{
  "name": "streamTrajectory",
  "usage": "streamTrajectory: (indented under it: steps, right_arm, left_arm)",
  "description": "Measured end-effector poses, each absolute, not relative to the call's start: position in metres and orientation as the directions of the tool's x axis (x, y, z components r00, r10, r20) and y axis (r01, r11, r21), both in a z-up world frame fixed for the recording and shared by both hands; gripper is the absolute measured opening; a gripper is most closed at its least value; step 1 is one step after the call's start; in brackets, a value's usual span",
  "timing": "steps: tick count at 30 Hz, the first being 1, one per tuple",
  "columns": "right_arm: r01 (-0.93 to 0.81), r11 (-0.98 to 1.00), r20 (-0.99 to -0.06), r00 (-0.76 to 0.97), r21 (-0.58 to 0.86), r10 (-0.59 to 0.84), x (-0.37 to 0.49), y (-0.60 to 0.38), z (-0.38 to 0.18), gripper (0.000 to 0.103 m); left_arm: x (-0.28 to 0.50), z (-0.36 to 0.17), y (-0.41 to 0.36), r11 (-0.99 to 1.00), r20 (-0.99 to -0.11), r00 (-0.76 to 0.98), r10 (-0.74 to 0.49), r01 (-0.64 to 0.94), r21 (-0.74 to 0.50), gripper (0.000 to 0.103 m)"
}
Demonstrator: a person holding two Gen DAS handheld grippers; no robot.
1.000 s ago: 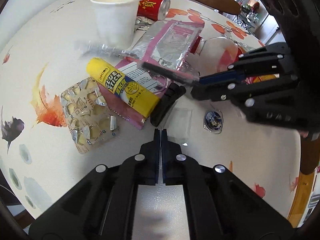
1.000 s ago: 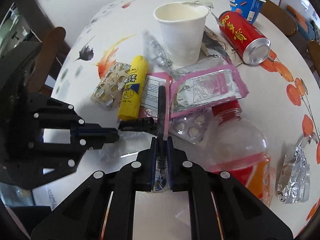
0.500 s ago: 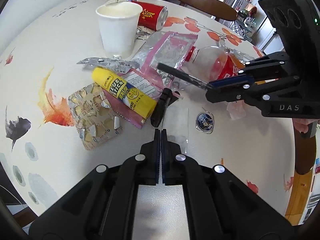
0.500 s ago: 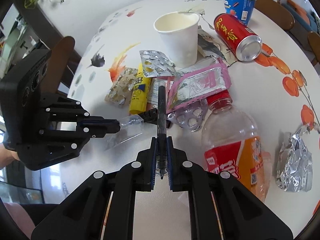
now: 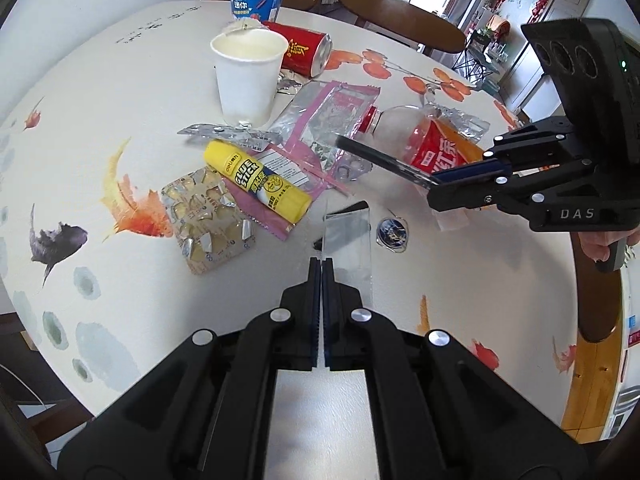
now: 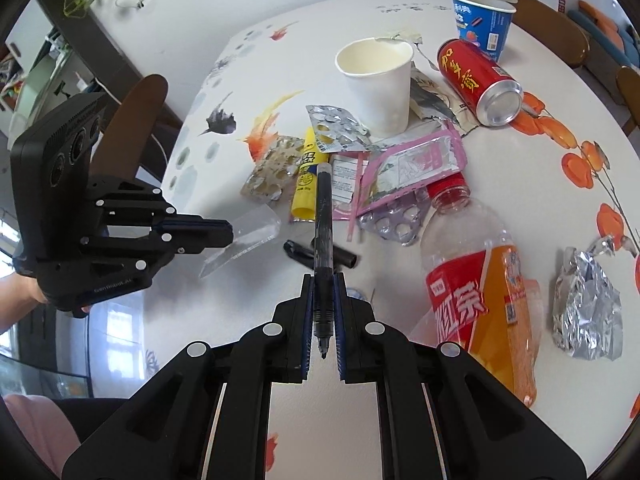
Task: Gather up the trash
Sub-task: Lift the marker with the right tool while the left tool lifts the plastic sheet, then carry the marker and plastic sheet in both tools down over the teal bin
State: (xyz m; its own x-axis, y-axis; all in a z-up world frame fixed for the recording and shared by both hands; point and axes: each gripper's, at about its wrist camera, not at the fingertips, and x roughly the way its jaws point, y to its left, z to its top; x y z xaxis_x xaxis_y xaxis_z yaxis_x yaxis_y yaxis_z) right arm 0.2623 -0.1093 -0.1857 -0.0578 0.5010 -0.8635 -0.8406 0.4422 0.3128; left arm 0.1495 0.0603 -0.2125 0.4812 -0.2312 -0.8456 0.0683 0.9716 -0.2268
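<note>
the right gripper (image 6: 322, 280) is clamping a slim black pen (image 6: 322, 236) above the round white flower-print table (image 5: 120, 72); the left gripper (image 5: 321, 268), fingers pressed together, is pinching the edge of a clear plastic sleeve (image 5: 348, 240). to do this well, both should probably be keeping firm grips and lifting clear of the litter so nothing snags. the pen's long axis is running along the fingers, its tip pointing back toward the right wrist camera, its blunt end reaching out over the yellow glue stick (image 6: 306, 184).
</note>
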Motion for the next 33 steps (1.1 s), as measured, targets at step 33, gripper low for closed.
streamTrajectory:
  steps: [33]
  right_arm:
    - [-0.833, 0.381, -0.810, -0.129, 0.402, 0.572, 0.096, -0.135, -0.138, 0.010]
  left_arm:
    - [-0.016, -0.153, 0.092, 0.982, -0.818, 0.545, -0.185, 0.075, -0.172, 0.000]
